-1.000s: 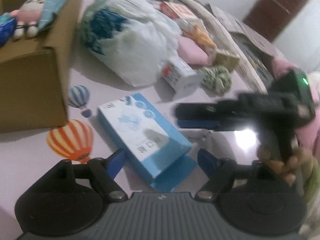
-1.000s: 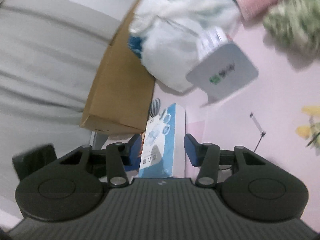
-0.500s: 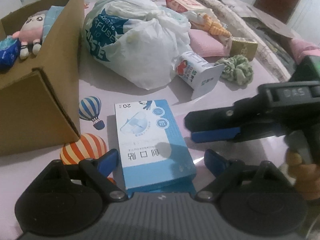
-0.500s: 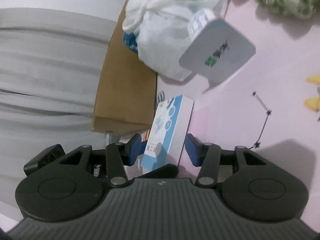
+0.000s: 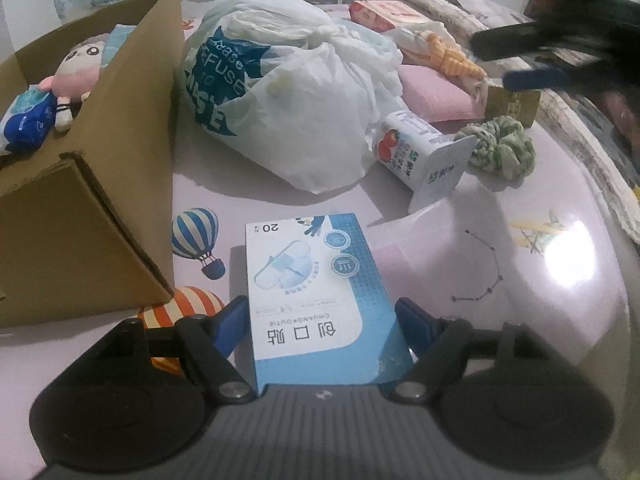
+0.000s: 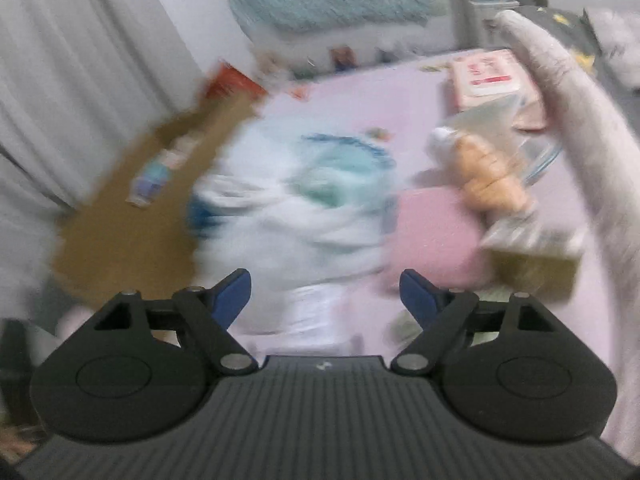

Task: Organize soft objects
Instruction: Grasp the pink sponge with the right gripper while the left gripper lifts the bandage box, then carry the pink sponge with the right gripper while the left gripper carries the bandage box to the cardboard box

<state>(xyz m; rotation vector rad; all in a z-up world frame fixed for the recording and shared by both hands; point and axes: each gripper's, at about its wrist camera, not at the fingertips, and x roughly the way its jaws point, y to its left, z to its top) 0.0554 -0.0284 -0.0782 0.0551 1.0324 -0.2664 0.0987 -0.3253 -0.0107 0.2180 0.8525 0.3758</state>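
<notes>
- Pale pink worktop (image 5: 540, 280) printed with hot-air balloons and a small plane, cluttered with soft things and packets; white curtains and a teal patterned cloth hang behind it in the right wrist view.
- Left hand-held gripper (image 5: 322, 322): its jaws have just been closing around the blue-and-white plaster box (image 5: 316, 296), which lies flat on the worktop between them. Both blue pads sit at the box's long edges; whether they press on it cannot be told.
- Right hand-held gripper (image 6: 325, 294): its jaws have just been opening and stand wide apart with nothing between them. It shows as a dark blur at the upper right of the left wrist view, above the clutter. Its own view is heavily smeared.
- Cardboard box (image 5: 100, 208) stands at the left, open, with a plush doll (image 5: 78, 70) and a blue packet (image 5: 28, 120) inside.
- Tied white plastic bag (image 5: 296, 96) with blue lettering lies just beside the cardboard box.
- White carton (image 5: 420, 156) with a red picture lies on its side against the bag; a green scrunchie (image 5: 500, 150) sits just beside it.
- Behind them: a pink cushion (image 5: 436, 94), an orange knitted toy (image 5: 448, 56) and a red-and-pink box (image 5: 384, 14).
</notes>
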